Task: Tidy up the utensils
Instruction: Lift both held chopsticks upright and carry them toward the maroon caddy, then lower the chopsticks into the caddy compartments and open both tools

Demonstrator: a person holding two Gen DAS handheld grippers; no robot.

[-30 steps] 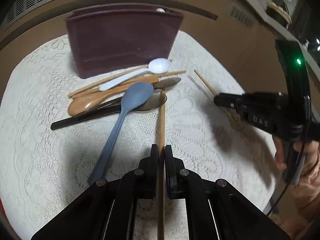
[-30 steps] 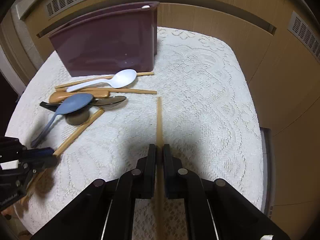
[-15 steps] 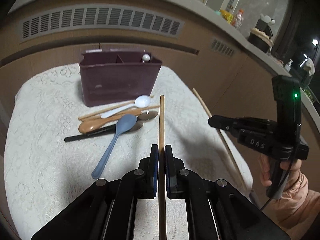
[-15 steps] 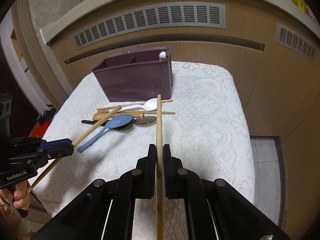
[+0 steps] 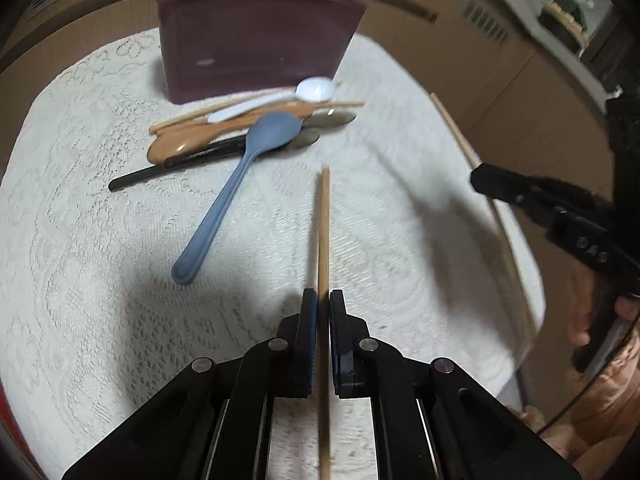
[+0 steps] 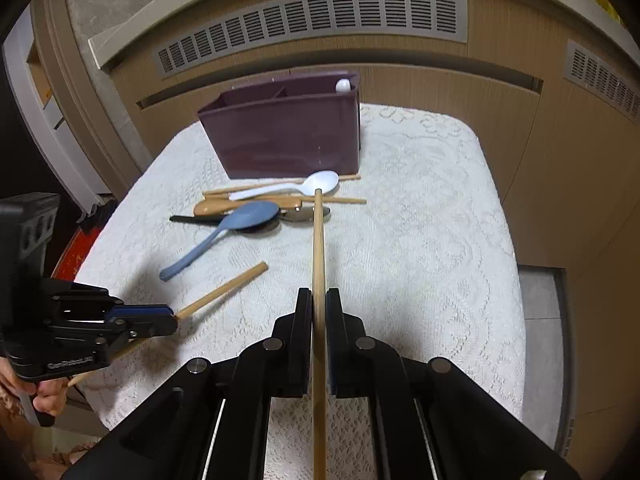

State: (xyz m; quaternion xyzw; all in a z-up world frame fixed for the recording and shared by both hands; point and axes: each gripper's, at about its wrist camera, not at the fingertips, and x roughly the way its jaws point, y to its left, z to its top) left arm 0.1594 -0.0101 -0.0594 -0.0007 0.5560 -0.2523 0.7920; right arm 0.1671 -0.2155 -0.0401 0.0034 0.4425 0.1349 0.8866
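Note:
My left gripper [image 5: 323, 300] is shut on a wooden chopstick [image 5: 323, 224] that points toward the utensil pile. My right gripper [image 6: 319, 298] is shut on a second wooden chopstick [image 6: 317, 240], held above the table. The left gripper also shows in the right wrist view [image 6: 170, 318] with its chopstick [image 6: 224, 286]. The right gripper shows in the left wrist view [image 5: 478, 178] with its chopstick [image 5: 454, 128]. A blue spoon [image 6: 224, 230], a white spoon [image 6: 304, 186], a wooden spoon [image 5: 188, 142], a metal spoon and more chopsticks lie before a maroon utensil holder [image 6: 288, 136].
The table carries a white lace cloth [image 6: 420, 240]. The holder has compartments, and a white handle end [image 6: 343, 85] sticks out at its right. Wooden cabinets with vents stand behind the table. A red object [image 6: 76, 250] sits off the left edge.
My left gripper has dropped and tilted toward the table with its chopstick, now closer to the cloth. My right gripper has stayed raised and moved slightly nearer the pile.

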